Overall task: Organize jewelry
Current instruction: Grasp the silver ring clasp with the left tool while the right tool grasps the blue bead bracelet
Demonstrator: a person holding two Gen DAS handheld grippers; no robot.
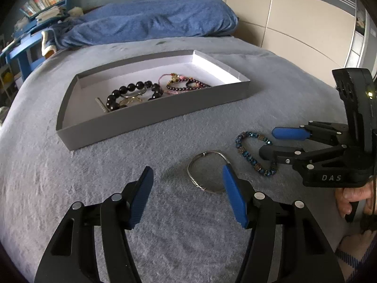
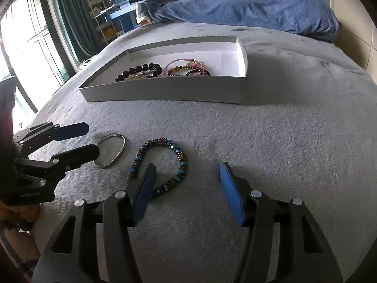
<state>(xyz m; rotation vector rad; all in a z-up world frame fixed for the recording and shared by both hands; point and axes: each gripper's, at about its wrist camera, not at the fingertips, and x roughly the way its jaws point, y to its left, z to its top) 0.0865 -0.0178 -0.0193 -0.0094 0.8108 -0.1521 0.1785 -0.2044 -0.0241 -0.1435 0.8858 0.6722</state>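
A silver bangle (image 1: 189, 169) (image 2: 122, 146) and a blue beaded bracelet (image 1: 243, 152) (image 2: 165, 141) lie side by side on the grey bedcover. My left gripper (image 1: 187, 172) (image 2: 93, 139) is open and low over the bangle, which sits between its tips close to the right finger. My right gripper (image 2: 187, 165) (image 1: 266, 143) is open around the beaded bracelet, its left finger hiding the near part of the loop. Neither pair of pads presses on anything. Behind them a shallow grey box (image 1: 153, 113) (image 2: 165, 92) holds a black bead bracelet (image 1: 132, 89) (image 2: 141, 68) and purple and pink bracelets (image 1: 183, 83) (image 2: 186, 68).
A blue pillow and blanket (image 1: 153, 23) (image 2: 247, 4) lie at the head of the bed. Blue shelves with books (image 1: 40, 7) stand beyond the bed's corner, a wardrobe (image 1: 294, 11) on one side, a window (image 2: 28, 47) on the other. A person's hand (image 1: 351, 200) holds the right gripper.
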